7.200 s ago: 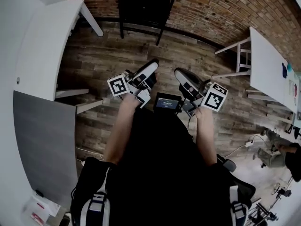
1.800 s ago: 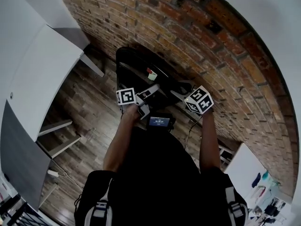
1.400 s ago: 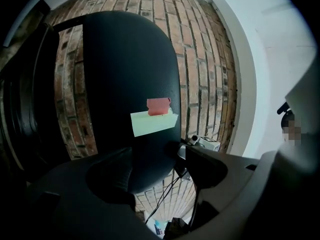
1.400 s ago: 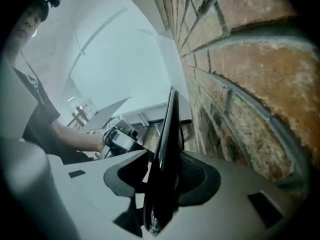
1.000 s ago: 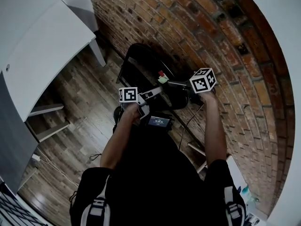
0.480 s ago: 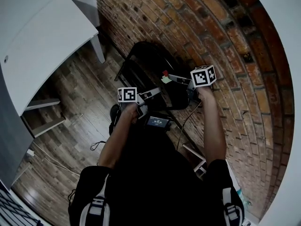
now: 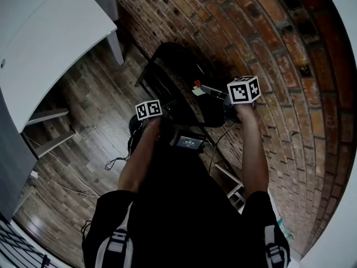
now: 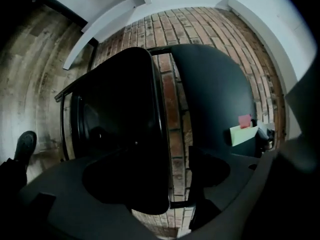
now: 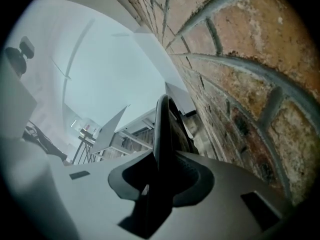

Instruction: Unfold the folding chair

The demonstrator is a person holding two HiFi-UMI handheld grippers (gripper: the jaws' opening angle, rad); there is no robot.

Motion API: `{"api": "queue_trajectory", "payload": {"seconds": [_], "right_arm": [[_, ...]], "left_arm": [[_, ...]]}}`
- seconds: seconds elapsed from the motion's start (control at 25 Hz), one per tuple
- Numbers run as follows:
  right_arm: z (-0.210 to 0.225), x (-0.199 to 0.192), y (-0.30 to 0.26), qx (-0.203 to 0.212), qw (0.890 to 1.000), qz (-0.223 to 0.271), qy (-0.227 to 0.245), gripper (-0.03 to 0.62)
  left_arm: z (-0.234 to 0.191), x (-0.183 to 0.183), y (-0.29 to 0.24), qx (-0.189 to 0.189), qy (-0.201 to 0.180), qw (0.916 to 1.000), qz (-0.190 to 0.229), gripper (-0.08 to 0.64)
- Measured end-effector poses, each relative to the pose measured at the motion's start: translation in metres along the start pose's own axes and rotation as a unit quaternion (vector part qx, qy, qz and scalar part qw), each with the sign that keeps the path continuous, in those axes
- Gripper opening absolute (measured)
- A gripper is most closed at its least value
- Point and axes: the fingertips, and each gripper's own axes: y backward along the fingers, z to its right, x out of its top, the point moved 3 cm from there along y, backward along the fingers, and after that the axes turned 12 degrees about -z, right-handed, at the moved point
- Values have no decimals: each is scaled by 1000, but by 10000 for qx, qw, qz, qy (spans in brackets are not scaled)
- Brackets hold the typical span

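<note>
folding chair (image 7: 177, 66): black, thin metal frame, still folded. it stands on the wood floor (image 7: 83, 127), close against the brick wall (image 7: 268, 32). seat (image 8: 117, 119): rounded black panel, tipped up nearly flat with the frame; brick shows through the gap beside it. backrest (image 8: 212, 94): smooth, dark, curved at the top. its thin edge (image 9: 162, 124) runs between the jaws of my right gripper (image 9: 161, 179), which have just been closing and now press on it.

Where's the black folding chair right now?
In the head view the folding chair stands at top centre, close by the brick wall, to the right of the white table.
</note>
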Motion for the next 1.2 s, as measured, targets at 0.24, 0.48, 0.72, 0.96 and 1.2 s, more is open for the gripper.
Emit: {"api": "queue_trajectory", "payload": {"seconds": [0.24, 0.48, 0.72, 0.96, 1.2], "right_arm": [[-8, 0, -5, -25, 10000, 0, 60, 107], [-4, -1, -6, -239, 9997, 27, 85, 103], [-12, -3, -8, -216, 9997, 11, 82, 103], [-24, -4, -14, -331, 9994, 48, 97, 101], [-37, -3, -20, -463, 9988, 59, 144, 100]], "left_arm": [[-11, 9, -34, 279, 59, 9995, 96, 374], [-13, 9, -47, 339, 182, 9992, 88, 290], [-12, 5, -40, 269, 297, 9991, 149, 253], [-11, 2, -26, 52, 539, 9982, 270, 215], [-13, 1, -12, -602, 693, 9948, 449, 179]]}}
